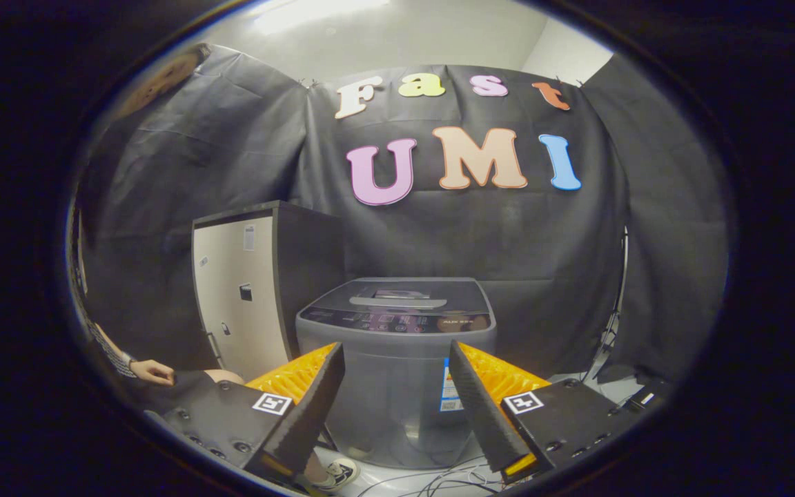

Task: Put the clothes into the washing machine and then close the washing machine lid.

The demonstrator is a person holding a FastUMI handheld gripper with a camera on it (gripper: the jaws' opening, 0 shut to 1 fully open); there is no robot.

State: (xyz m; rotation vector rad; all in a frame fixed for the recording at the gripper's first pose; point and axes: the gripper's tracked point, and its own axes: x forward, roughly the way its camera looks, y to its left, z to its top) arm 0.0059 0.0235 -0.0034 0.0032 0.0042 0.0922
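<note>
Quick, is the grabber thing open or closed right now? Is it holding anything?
Hand-held gripper: open, holding nothing; the washing machine stands beyond its fingers.

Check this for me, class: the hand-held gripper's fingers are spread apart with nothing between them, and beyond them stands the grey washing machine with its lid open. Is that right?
One detail is wrong: the lid is closed, lying flat on top of the washing machine. The gripper view shows this. The rest holds: the hand-held gripper has its fingers spread apart, holding nothing, with the grey washing machine beyond them.
</note>
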